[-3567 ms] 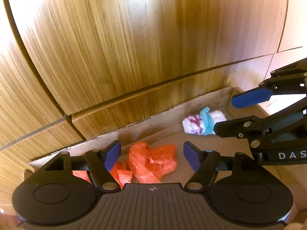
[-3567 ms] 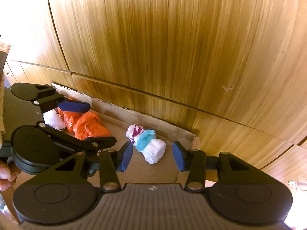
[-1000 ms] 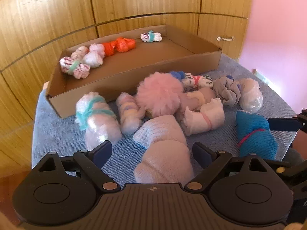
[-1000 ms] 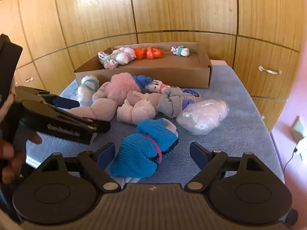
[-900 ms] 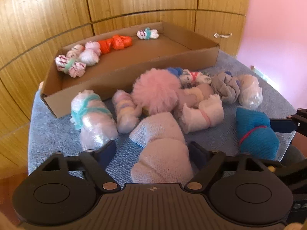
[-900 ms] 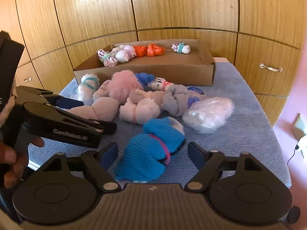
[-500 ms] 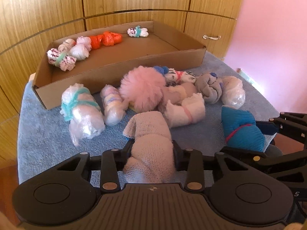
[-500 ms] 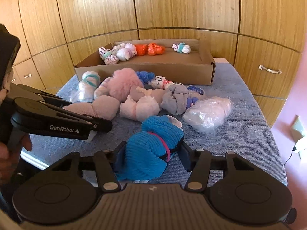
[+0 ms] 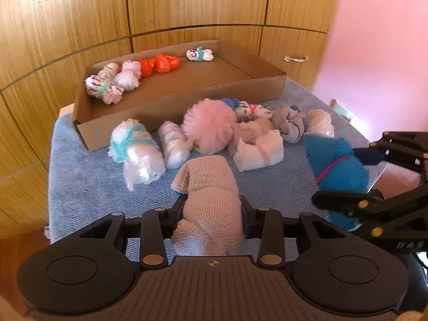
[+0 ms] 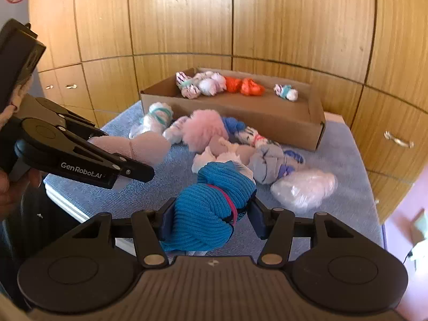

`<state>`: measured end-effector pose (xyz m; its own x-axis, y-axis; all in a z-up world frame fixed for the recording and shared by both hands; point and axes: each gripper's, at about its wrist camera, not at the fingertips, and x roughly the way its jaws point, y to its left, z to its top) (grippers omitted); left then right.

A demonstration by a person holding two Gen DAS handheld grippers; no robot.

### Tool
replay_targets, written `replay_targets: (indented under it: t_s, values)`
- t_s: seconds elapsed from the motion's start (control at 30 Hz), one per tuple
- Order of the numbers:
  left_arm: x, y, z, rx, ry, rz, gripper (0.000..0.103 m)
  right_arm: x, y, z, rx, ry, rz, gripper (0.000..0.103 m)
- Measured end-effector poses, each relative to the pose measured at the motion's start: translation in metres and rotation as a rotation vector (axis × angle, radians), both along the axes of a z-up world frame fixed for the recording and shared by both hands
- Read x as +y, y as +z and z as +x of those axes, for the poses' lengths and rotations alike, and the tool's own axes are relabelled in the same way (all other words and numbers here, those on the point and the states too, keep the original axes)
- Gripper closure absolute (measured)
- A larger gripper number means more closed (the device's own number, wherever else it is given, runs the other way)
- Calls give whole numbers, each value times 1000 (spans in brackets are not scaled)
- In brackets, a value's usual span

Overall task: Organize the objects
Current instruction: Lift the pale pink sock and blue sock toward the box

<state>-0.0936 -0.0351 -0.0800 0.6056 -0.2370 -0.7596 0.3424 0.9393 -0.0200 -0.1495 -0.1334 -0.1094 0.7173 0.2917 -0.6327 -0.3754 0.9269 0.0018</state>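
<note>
Since a second ago, closed: left gripper [image 9: 212,211] clamping pale pink knitted bundle [image 9: 211,200], right gripper [image 10: 208,218] clamping blue knitted bundle [image 10: 211,203], both lifted off grey-blue carpeted tabletop [image 10: 334,214].

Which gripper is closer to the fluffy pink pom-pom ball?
Left. The left gripper, shut on a pale pink knitted bundle, sits just in front of the pom-pom. The right gripper, clamping a blue knitted bundle, is further off to the side.

Pale pink knitted bundle [image 9: 211,203], bright blue knitted bundle with pink band [image 10: 211,208], orange bundle [image 9: 160,64] in brown cardboard box [image 9: 182,101], grey-blue cloth [image 9: 88,182], fluffy pink pom-pom [image 9: 211,125].
</note>
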Motion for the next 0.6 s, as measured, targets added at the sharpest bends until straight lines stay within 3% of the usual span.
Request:
replay_targets:
  t_s: [0.3,0.6]
  values:
    - [18,30,-1,-28,17,-7,58,-44,32,1,-54,-5,-33,51]
    - [33,76,26,-105,24,38,58,-89,69,31,-156,-29,-132,51]
